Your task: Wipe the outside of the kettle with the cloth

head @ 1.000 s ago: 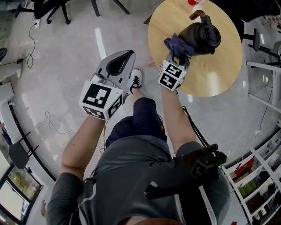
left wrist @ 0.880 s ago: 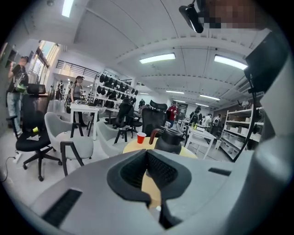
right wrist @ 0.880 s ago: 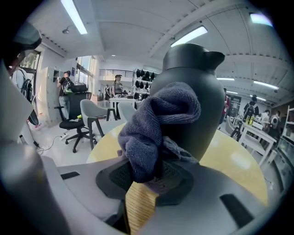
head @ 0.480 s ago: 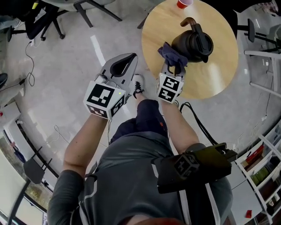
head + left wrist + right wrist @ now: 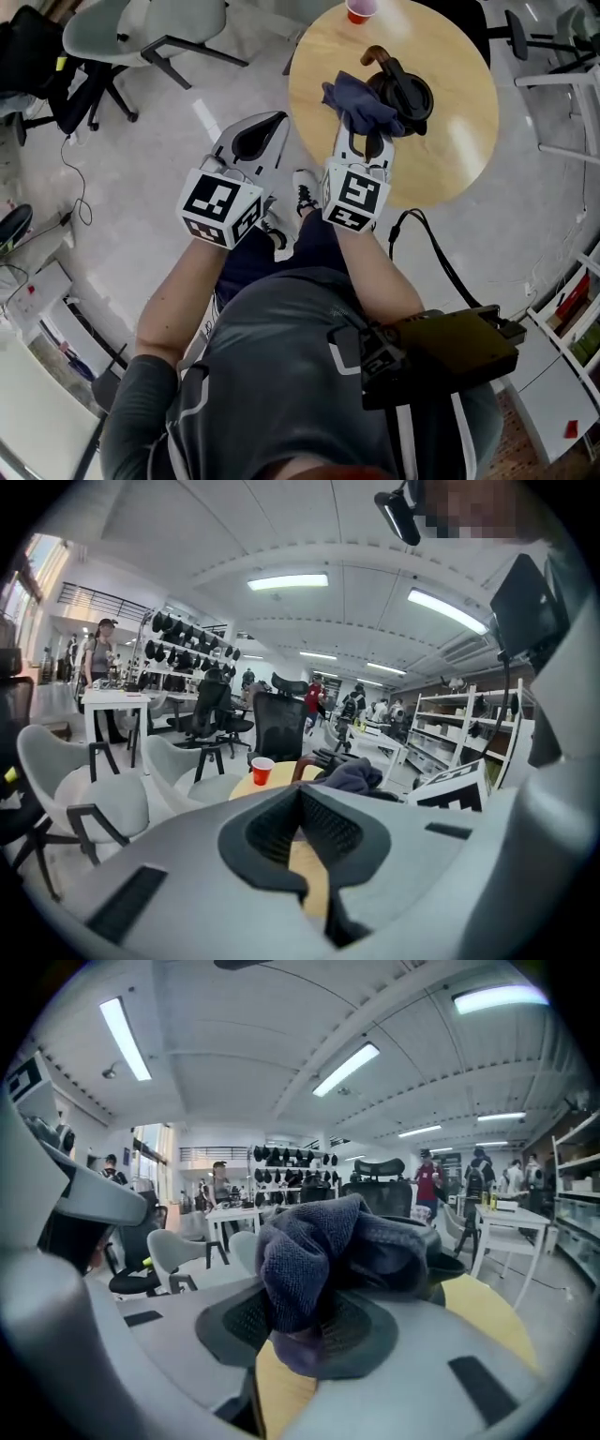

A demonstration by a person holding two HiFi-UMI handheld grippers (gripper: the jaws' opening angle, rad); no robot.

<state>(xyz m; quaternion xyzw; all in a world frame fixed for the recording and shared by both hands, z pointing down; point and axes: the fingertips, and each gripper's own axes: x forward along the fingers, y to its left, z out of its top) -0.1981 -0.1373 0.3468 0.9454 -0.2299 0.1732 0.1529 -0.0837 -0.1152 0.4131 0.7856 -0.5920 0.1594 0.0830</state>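
Cloth point(image 5: 357, 105) slid further up kettle point(image 5: 403, 92) side, wipe ongoing. Right gripper point(image 5: 361, 142) clamps cloth; left gripper point(image 5: 256, 141) closed, empty, left of kettle.

Left tongs point(image 5: 275, 119) together, right tongs point(image 5: 365, 141) clamped

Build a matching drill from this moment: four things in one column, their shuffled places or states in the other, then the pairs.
1 cloth
2 kettle
3 red cup
4 left gripper

A at the table's far edge
B shut, holding nothing
C clamped in the right gripper
D black, near mid-table

Pairs: 1-C, 2-D, 3-A, 4-B
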